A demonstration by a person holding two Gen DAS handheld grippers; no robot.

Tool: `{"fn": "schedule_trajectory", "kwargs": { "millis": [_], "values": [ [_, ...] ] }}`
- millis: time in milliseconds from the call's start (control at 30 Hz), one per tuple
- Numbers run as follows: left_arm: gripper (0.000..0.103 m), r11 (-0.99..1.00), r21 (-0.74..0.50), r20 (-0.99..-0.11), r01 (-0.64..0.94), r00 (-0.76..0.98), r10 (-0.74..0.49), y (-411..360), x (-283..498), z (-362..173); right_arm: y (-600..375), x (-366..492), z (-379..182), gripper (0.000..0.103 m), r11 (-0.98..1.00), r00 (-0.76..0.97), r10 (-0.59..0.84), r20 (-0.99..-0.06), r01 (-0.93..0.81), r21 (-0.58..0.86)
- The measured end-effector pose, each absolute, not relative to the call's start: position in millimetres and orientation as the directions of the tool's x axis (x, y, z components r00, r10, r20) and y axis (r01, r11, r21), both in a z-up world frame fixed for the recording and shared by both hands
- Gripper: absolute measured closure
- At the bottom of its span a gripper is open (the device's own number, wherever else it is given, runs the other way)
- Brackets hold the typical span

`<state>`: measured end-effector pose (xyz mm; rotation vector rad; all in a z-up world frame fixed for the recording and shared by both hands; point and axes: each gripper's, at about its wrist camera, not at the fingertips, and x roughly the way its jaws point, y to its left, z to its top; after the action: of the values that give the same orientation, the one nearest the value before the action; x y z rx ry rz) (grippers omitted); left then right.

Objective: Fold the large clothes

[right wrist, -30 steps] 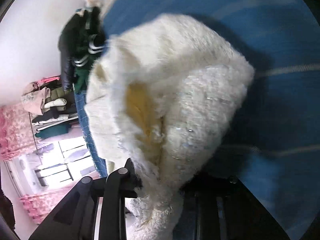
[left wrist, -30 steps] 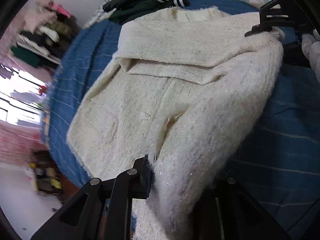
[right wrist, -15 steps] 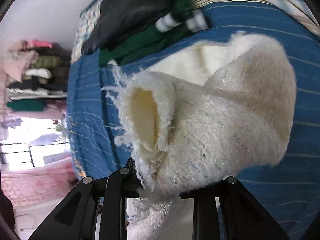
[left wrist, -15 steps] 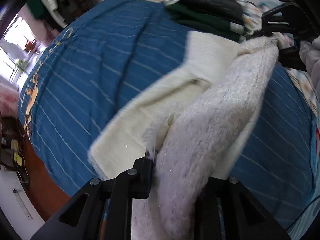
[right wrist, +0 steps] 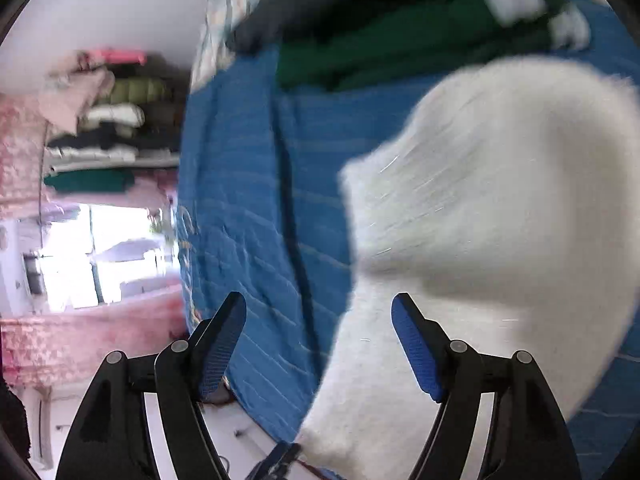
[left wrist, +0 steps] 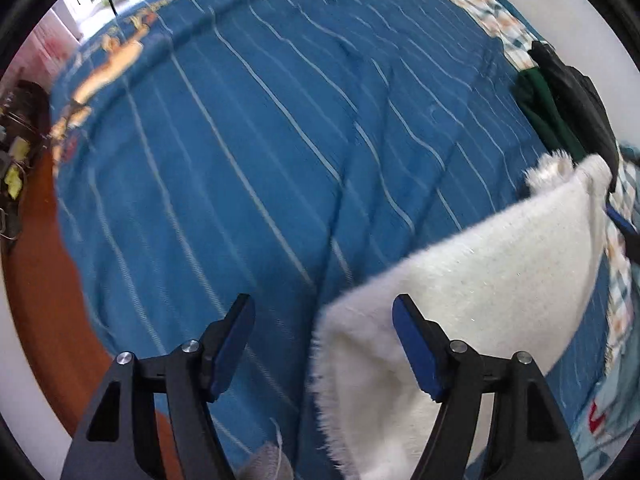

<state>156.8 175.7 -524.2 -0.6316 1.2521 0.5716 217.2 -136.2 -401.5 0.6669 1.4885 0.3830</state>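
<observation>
A cream fuzzy garment lies folded on the blue striped bedspread at the lower right of the left wrist view. My left gripper is open and empty, its right finger over the garment's near edge. In the right wrist view the same garment is blurred and fills the right side. My right gripper is open and empty, with the garment beside and behind its right finger.
Dark green and black clothes are piled at the far right of the bed; they also show in the right wrist view. Shelves of folded clothes and a bright window stand beyond the bed. An orange-brown floor lies left of the bed.
Both grippers held the cream garment lifted before; both have now opened and let it go. The garment now lies on the bedspread, and both cameras have swung.
</observation>
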Motion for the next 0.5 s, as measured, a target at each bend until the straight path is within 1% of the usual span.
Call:
{"fn": "schedule_trajectory", "kwargs": {
  "millis": [67, 133, 200, 233, 367, 400, 433, 500],
  "values": [
    [0.033, 0.714, -0.088, -0.975, -0.694, 0.207, 0.081, 167.1, 158.7, -524.5, -185.9, 209.1, -390.4, 0.026, 0.806, 0.133, 0.544, -0.829, 0.193, 0.56],
    [0.033, 0.718, -0.091, -0.979, -0.69, 0.194, 0.062, 154.2, 164.6, -534.7, -229.1, 202.5, -391.2, 0.026, 0.836, 0.158, 0.476, -0.865, 0.225, 0.5],
    [0.033, 0.708, -0.104, -0.984, -0.698, 0.176, 0.028, 147.4, 171.7, -546.5, -288.8, 195.2, -411.8, 0.026, 0.85, 0.136, 0.42, -0.897, 0.286, 0.442],
    [0.033, 0.703, -0.097, -0.986, -0.705, 0.166, 0.032, 144.5, 173.9, -552.0, -310.5, 194.7, -425.2, 0.026, 0.843, 0.128, 0.424, -0.896, 0.306, 0.443],
    [0.032, 0.7, -0.036, -0.991, -0.713, 0.115, 0.066, 135.9, 174.2, -569.2, -348.8, 210.3, -496.2, 0.026, 0.789, 0.064, 0.541, -0.839, 0.309, 0.532],
    [0.032, 0.698, -0.025, -0.992, -0.715, 0.103, 0.07, 135.5, 173.6, -573.1, -352.1, 217.9, -520.2, 0.026, 0.758, 0.052, 0.589, -0.806, 0.311, 0.574],
    [0.031, 0.695, -0.017, -0.993, -0.718, 0.095, 0.075, 135.9, 173.5, -575.9, -349.5, 223.8, -539.5, 0.026, 0.709, 0.049, 0.655, -0.754, 0.306, 0.635],
    [0.031, 0.697, -0.002, -0.993, -0.717, 0.084, 0.084, 137.9, 175.3, -580.1, -337.2, 235.8, -559.9, 0.026, 0.639, 0.07, 0.731, -0.678, 0.278, 0.717]
  ]
}}
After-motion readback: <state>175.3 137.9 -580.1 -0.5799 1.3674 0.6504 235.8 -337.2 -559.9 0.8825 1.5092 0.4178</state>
